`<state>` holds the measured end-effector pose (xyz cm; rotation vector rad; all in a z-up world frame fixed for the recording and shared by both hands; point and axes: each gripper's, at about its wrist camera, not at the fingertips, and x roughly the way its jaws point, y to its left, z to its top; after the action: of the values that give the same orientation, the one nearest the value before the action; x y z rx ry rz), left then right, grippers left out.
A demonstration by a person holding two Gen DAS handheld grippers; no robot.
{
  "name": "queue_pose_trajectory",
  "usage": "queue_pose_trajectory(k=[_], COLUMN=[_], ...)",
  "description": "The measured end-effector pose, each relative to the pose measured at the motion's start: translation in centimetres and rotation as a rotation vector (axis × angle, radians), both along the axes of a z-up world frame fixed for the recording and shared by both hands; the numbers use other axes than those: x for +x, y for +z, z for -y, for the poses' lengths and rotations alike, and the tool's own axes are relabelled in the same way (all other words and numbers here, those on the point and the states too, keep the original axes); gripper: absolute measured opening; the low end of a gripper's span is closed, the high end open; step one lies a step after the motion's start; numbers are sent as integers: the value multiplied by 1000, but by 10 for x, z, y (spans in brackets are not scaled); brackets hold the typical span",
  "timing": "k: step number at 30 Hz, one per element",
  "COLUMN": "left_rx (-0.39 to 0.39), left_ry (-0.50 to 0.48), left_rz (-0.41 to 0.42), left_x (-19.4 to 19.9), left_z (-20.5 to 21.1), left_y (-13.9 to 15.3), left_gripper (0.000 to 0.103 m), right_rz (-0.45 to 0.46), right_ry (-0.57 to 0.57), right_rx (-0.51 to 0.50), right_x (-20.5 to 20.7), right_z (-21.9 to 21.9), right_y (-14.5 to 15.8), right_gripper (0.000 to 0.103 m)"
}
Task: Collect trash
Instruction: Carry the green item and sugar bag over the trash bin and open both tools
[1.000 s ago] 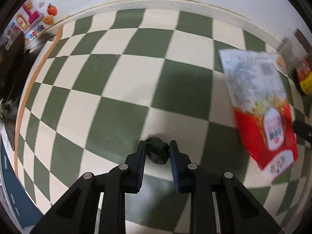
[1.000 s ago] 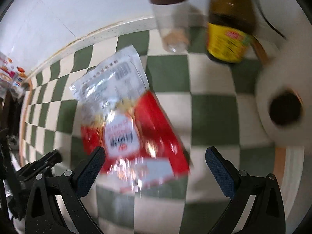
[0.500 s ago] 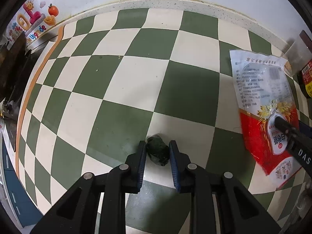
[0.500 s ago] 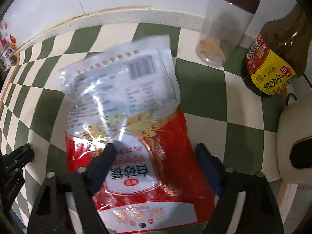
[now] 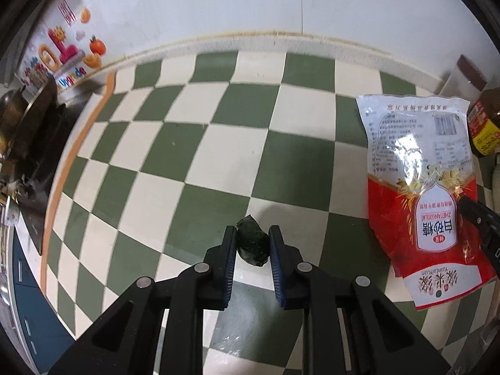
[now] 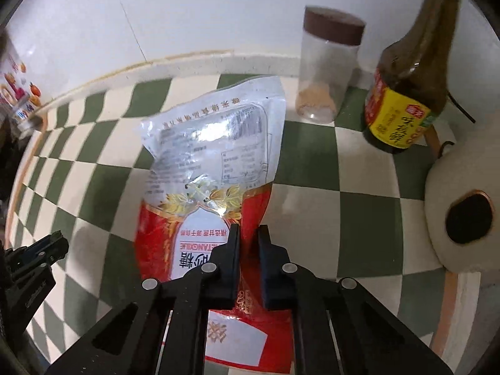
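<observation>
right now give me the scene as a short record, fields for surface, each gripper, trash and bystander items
surface: green and cream checkered countertop
left gripper: jaws closing on a dark green wad
right gripper: shut on the red and clear bag
trash: dark green wad, red and clear bag
bystanders: brown-lidded jar, dark bottle, cream appliance, all beyond or beside the bag

R gripper (image 6: 248, 234) jaws went from wide open to clamped on sugar bag (image 6: 212, 168), lifting it.
</observation>
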<state>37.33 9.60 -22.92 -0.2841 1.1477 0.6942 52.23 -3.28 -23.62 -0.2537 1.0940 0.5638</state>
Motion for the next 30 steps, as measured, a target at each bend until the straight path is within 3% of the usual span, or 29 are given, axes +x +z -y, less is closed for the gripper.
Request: queue_pose_trajectory(k=[11, 17, 23, 30], left_rx=[38, 48, 45, 40], left_ry=[8, -10, -56, -161], left_rz=[68, 114, 162, 196], left_x=[-40, -83, -145, -241], left_z=[11, 25, 44, 72], left_y=[45, 72, 95, 99], left_gripper=[17, 17, 17, 17], right_rz=[18, 35, 61, 113], right_ry=[-23, -23, -35, -88], right_rx=[109, 139, 164, 174], right_x=[-34, -69, -129, -247], right_z=[46, 70, 97, 126], right_y=[45, 70, 92, 115], right_gripper=[11, 10, 10, 10])
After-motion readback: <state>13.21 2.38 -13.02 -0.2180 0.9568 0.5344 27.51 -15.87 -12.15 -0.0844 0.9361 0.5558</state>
